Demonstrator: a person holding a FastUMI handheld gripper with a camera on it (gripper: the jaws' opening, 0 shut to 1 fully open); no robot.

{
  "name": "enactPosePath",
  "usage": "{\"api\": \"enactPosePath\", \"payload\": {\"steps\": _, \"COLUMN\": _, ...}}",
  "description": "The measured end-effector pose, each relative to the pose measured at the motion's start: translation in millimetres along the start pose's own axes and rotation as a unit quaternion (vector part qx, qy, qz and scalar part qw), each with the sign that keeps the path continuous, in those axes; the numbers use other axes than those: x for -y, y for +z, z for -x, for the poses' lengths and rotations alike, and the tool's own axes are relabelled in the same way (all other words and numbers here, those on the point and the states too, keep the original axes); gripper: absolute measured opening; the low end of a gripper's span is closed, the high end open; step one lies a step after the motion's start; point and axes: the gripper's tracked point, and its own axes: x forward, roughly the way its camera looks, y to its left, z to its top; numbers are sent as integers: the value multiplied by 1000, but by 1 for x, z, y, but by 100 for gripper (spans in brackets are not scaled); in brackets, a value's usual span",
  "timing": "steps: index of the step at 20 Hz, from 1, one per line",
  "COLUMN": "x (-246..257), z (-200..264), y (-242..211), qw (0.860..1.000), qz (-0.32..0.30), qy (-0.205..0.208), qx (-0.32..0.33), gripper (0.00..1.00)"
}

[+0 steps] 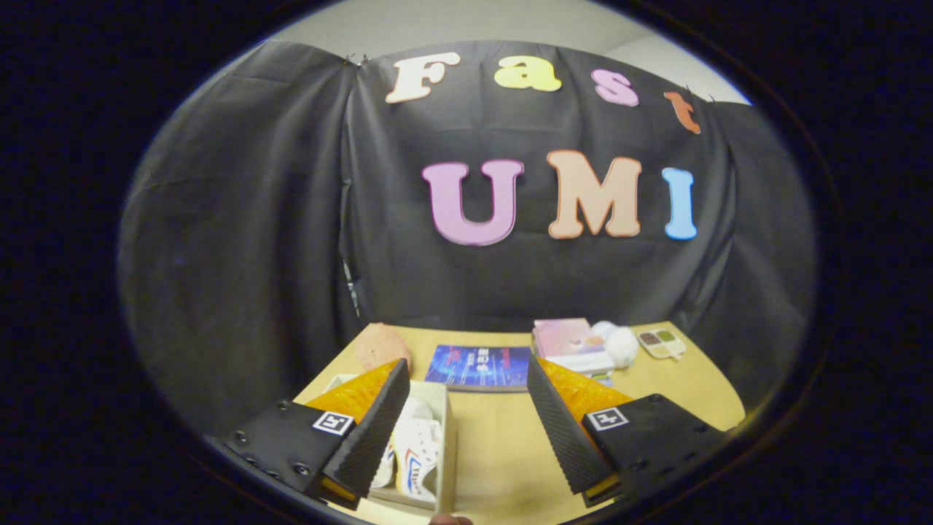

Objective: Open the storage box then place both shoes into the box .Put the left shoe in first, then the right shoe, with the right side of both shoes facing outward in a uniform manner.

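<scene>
While the claw (466,415) gapes empty, its finger half-hides a shoe (415,452) inside the storage box (450,445).

one storage box (446,445), one shoe (417,456) visible inside, two books (479,367) (571,344), one palette (660,343).

Gripper tags: Your gripper (466,364), fingers spread wide with nothing between them, carries a square black-and-white code tag on the left mount (333,422) and on the right mount (607,418). They show patterns, not words.
Blue book (479,367): Pale lettering runs across the cover, just beyond your fingertips. It is too small to read.
White shoe (415,452): A red-and-blue brand mark sits on its side, in the storage box (446,437) beside your left finger. It is too blurred to make out.
Pink book (572,343): The cover print, beyond your right finger, is not legible.
</scene>
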Motion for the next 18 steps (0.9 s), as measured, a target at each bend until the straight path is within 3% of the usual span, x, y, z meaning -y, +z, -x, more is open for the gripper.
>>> {"api": "enactPosePath", "payload": {"steps": 7, "x": 87, "z": 5, "y": 67, "qw": 996, "qz": 42, "qy": -31, "qx": 70, "gripper": 100}}
{"api": "enactPosePath", "payload": {"steps": 18, "x": 167, "z": 12, "y": 75, "qw": 995, "qz": 46, "qy": -49, "qx": 67, "gripper": 100}}
